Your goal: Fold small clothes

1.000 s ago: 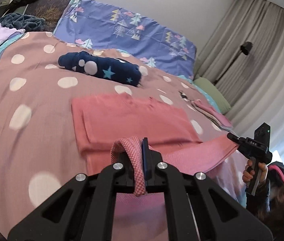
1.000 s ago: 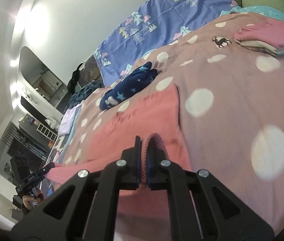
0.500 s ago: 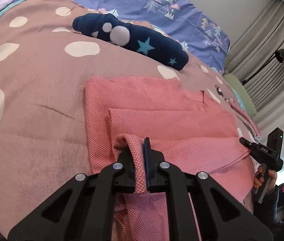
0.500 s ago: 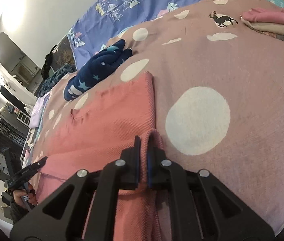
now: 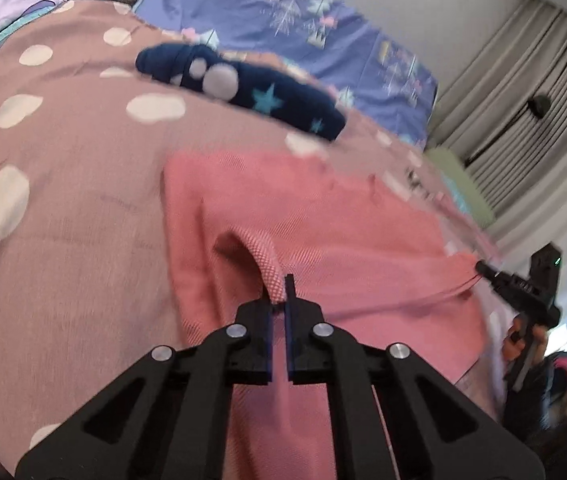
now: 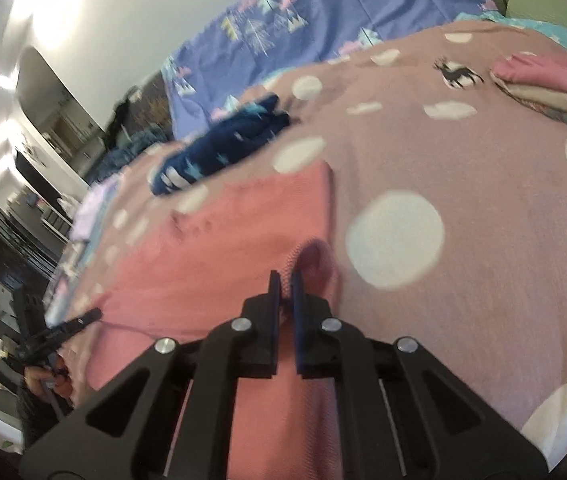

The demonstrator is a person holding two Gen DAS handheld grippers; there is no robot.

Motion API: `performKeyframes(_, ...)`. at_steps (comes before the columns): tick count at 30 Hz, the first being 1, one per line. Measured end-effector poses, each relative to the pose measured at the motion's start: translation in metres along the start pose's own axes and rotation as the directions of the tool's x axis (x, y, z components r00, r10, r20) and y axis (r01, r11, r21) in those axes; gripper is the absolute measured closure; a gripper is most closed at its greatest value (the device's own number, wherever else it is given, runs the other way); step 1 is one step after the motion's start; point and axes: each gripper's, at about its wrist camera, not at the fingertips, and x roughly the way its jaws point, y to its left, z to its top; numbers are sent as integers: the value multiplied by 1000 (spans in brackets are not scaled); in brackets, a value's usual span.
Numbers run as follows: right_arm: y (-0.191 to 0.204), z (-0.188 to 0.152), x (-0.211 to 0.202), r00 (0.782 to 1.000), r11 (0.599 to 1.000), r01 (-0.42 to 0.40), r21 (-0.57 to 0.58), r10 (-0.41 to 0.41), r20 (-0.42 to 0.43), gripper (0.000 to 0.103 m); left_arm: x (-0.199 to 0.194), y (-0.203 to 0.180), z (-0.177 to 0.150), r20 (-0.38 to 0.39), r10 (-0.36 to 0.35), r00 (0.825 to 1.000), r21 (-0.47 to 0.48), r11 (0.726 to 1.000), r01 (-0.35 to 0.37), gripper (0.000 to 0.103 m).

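A pink knit garment (image 5: 323, 224) lies folded over on the dotted pink bedspread (image 5: 63, 208). My left gripper (image 5: 281, 300) is shut on the garment's near left edge, with a fold of cloth looping up between the fingertips. My right gripper (image 6: 286, 292) is shut on the garment (image 6: 223, 248) at its near right edge, with cloth bunched at the tips. Each gripper shows in the other's view, the right one (image 5: 483, 270) at the garment's right corner and the left one (image 6: 91, 316) at its left corner.
A rolled navy garment with stars and dots (image 5: 243, 88) lies beyond the pink one. A stack of folded clothes (image 6: 555, 84) sits at the right of the bed. Blue patterned bedding (image 5: 303, 28) lies at the head. Curtains (image 5: 523, 92) hang at the right.
Both grippers carried the garment's near edge forward over the rest and lowered it onto the bed. The lifted edge now lies on the garment, and both views have drawn closer to the cloth.
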Motion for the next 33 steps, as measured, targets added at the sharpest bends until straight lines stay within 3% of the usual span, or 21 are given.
performKeyframes(3,2,36,10,999,998,-24,57,22,40,97,-2,-4,33,67,-2,998,-26,1000,4,99)
performKeyframes(5,-3,60,33,999,997,13,79,-16,33,76,9,0,56,89,26,996,-58,998,-21,93)
performKeyframes(7,-11,72,56,997,995,73,73,-72,-10,60,24,6,73,114,131,985,-80,989,-122,49)
performKeyframes(10,-16,68,62,998,997,59,46,-58,-26,61,35,14,77,105,167,980,-66,985,-161,42)
performKeyframes(13,-18,59,61,997,997,65,-33,-66,-29,61,46,24,73,57,213,975,-3,977,-214,42)
performKeyframes(15,-20,56,65,997,998,49,-47,-51,-52,62,55,31,70,11,199,980,6,980,-199,42)
performKeyframes(18,-18,51,76,992,993,87,-84,-95,-89,65,64,30,68,-17,191,981,50,980,-190,42)
performKeyframes(20,-18,48,82,988,990,106,-97,-116,-99,75,69,26,65,-23,204,979,86,976,-201,45)
performKeyframes(21,-18,47,84,988,989,108,-98,-118,-102,82,73,23,65,-31,213,977,113,972,-208,54)
performKeyframes(22,-19,47,84,987,988,120,-96,-129,-94,94,76,21,64,-36,218,975,137,968,-211,74)
performKeyframes(24,-19,47,78,990,989,121,-85,-127,-66,96,73,17,62,-16,220,975,177,961,-214,94)
performKeyframes(29,5,44,59,985,969,168,-179,-171,-2,96,54,0,60,73,238,968,252,935,-249,95)
performKeyframes(33,18,41,61,976,944,211,-253,-215,11,92,58,-2,57,43,285,958,278,917,-285,91)
